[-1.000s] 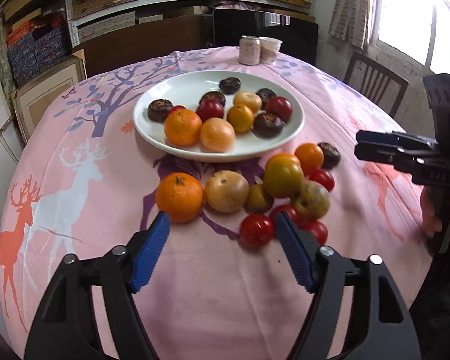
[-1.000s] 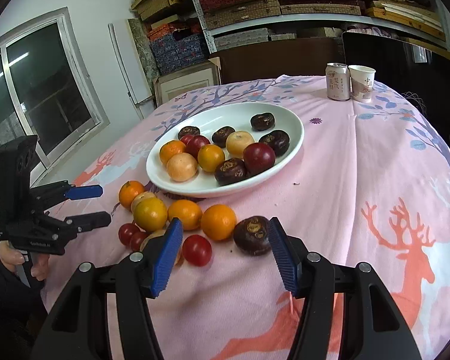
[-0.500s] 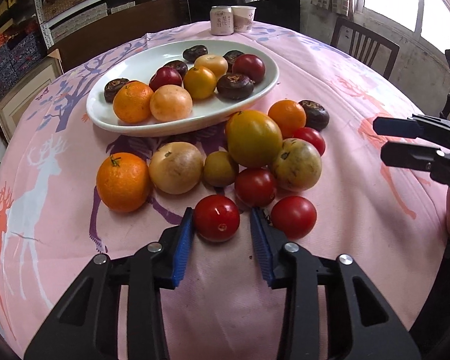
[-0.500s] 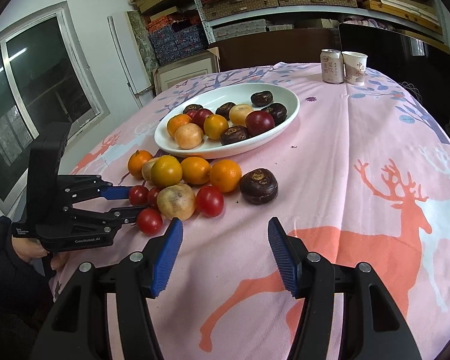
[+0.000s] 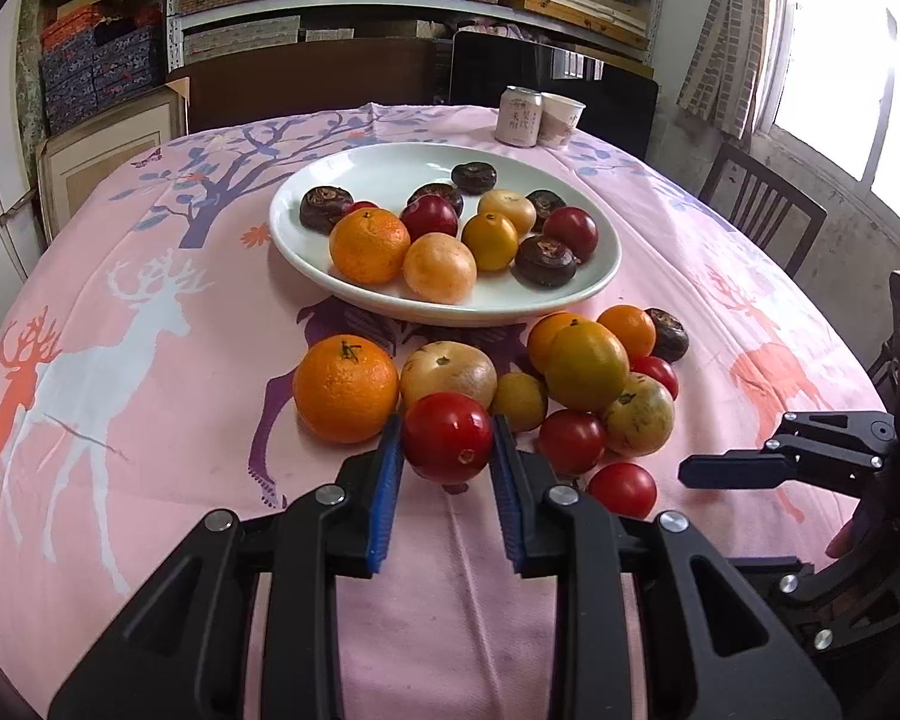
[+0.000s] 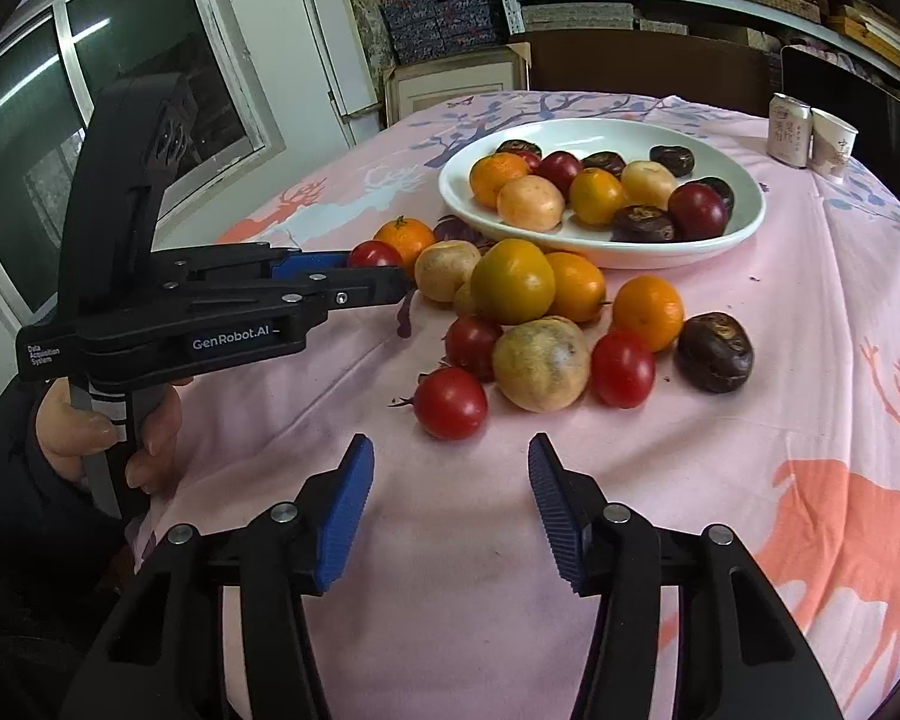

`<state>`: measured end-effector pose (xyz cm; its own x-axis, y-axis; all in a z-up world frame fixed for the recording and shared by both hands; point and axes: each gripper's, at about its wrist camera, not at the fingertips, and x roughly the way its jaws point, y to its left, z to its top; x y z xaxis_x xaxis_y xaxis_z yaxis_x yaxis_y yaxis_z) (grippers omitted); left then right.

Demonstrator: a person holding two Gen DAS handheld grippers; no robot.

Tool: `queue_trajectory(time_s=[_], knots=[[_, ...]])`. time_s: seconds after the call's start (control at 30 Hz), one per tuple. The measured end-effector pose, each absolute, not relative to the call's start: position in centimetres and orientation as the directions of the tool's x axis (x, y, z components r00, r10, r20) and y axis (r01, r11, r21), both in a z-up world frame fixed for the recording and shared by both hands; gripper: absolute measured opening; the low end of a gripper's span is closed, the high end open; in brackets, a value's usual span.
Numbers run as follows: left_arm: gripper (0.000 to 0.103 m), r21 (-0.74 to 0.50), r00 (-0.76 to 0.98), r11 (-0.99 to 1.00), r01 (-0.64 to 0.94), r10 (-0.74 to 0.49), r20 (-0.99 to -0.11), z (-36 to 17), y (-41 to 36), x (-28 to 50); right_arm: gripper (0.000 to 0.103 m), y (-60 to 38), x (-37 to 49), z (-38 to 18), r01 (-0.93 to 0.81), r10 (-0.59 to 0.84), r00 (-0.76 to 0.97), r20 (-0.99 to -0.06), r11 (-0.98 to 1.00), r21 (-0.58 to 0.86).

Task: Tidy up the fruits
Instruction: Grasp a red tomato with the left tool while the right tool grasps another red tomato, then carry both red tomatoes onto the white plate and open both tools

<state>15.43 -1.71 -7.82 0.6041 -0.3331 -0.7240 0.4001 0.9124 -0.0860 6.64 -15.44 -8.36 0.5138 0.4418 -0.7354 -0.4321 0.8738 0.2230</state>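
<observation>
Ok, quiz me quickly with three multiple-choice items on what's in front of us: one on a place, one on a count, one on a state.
1. The can stands:
A) beyond the white plate, beside a paper cup
B) on the plate
C) among the loose fruit

2. Dark brown fruits showing on the cloth, off the plate:
A) three
B) one
C) none

3. The left gripper is:
A) open over the plate
B) shut on an orange
C) shut on a red tomato

Answers:
1 A: can and cup stand together at the table's far edge, past the plate.
2 B: a single dark brown fruit lies at the pile's edge; the others are on the plate.
3 C: both blue pads press the tomato's sides.
</observation>
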Motion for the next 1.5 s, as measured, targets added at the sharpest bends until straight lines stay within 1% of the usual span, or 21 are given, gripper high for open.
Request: queue_trajectory(time_s=[0.07, 0.17, 0.27, 0.33, 0.37, 0.6, 0.83, 1.37, 1.5], knots=[[0.028, -0.106, 0.595, 0.913, 0.394, -0.341, -0.728, -7.9, -1.5, 15.7, 0.047, -14.5, 7.2, -8.6, -0.428, 0.424, 0.512, -0.747, 0.880, 0.206], [0.028, -0.127, 0.585, 0.914, 0.386, -0.348, -0.733, -8.2, -1.1, 15.9, 0.047, -13.5, 7.9, -8.7, -0.414, 0.393, 0.518, -0.760, 0.893, 0.179], [0.028, -0.130, 0.582, 0.914, 0.385, -0.350, -0.734, -8.2, -1.1, 15.9, 0.042, -12.8, 8.3, -8.8, -0.408, 0.364, 0.524, -0.770, 0.901, 0.148], [0.028, -0.124, 0.584, 0.913, 0.389, -0.349, -0.733, -8.2, -1.2, 15.8, 0.031, -12.7, 8.6, -9.1, -0.398, 0.347, 0.522, -0.779, 0.907, 0.138], [0.028, -0.121, 0.585, 0.913, 0.391, -0.347, -0.733, -8.2, -1.3, 15.7, 0.030, -12.8, 8.6, -9.1, -0.394, 0.349, 0.521, -0.779, 0.908, 0.143], [0.028, -0.127, 0.585, 0.912, 0.389, -0.351, -0.731, -8.2, -1.2, 15.7, 0.030, -13.7, 7.5, -8.8, -0.395, 0.386, 0.521, -0.762, 0.900, 0.186], [0.028, -0.133, 0.594, 0.916, 0.378, -0.350, -0.725, -8.2, -0.9, 15.7, 0.030, -15.7, 6.4, -7.9, -0.371, 0.393, 0.550, -0.737, 0.905, 0.206], [0.028, -0.144, 0.613, 0.928, 0.343, -0.337, -0.714, -7.9, -0.1, 15.6, 0.030, -20.1, 5.6, -7.1, -0.288, 0.357, 0.605, -0.711, 0.931, 0.223], [0.028, -0.137, 0.632, 0.926, 0.351, -0.342, -0.696, -7.5, -0.1, 15.2, 0.030, -21.1, 5.6, -6.9, -0.265, 0.335, 0.628, -0.703, 0.941, 0.211]])
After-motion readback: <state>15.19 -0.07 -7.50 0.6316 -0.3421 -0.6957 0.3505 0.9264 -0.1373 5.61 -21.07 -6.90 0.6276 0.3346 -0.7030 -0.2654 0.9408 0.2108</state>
